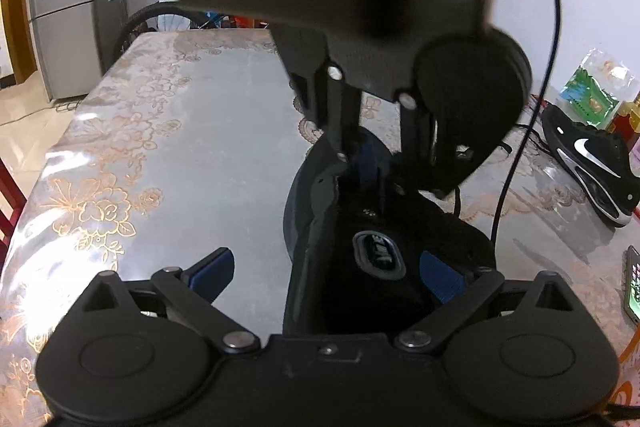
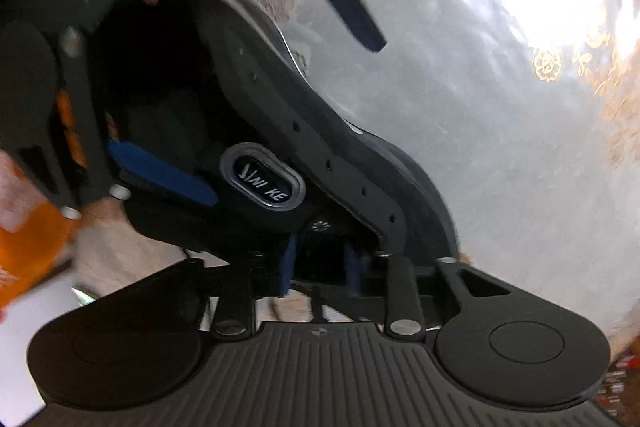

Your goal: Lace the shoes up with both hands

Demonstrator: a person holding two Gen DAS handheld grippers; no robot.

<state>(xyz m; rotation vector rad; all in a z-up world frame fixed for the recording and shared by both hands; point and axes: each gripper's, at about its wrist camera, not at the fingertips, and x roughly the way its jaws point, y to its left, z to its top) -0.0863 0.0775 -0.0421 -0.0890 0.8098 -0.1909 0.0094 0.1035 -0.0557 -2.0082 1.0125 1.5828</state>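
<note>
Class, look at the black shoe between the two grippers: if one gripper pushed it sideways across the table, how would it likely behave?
The black shoe would probably slide, since the table cover looks glossy. Its unlaced upper looks soft and gapes open, so it may flex when pushed.

Black shoe [image 1: 320,227] — unlaced, on table [image 1: 180,127]

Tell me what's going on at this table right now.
A person is working on a black Nike shoe with two handheld tools. The left gripper is wide open at the shoe's collar, one finger inside the opening. The right gripper, jaws narrow, reaches down over the tongue. The eyelets look empty. A second shoe lies off to the side.
</note>
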